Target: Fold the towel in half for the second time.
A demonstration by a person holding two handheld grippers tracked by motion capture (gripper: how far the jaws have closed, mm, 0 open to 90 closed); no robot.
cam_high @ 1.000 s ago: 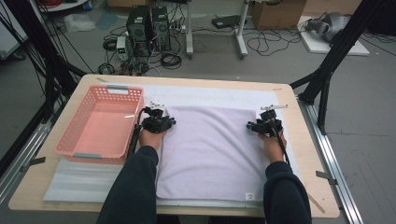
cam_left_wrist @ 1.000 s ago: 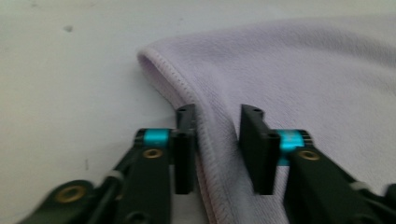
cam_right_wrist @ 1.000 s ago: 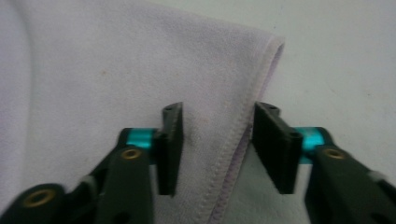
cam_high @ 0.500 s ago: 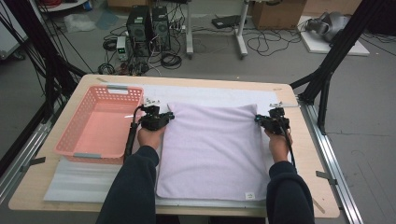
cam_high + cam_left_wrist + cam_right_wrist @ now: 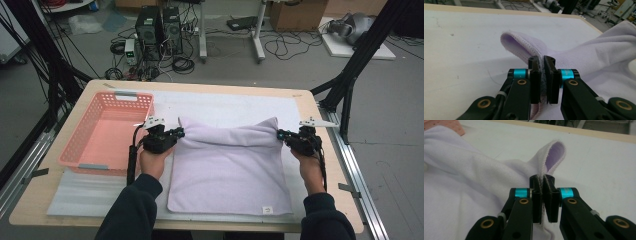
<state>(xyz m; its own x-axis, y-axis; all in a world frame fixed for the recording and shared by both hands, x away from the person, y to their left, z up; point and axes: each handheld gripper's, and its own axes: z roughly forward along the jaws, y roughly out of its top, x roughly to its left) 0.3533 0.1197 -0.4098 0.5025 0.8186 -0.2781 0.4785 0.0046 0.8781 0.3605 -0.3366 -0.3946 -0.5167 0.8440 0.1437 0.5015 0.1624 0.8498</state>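
Lilac towel (image 5: 230,170) lay on the desk (image 5: 320,165), its far corners clamped between the fingers of the left gripper (image 5: 176,134) and right gripper (image 5: 283,135). Both had just closed and lifted that edge, so a fold toward the person looked ready.

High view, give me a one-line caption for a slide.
Left gripper and right gripper pinch the far corners of a lilac terry towel beside a pink plastic basket.

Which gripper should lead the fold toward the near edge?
Neither clearly. The left gripper and right gripper each pinch a far corner of the towel, lifted about level. The left sits beside the basket, so the right has slightly freer room.
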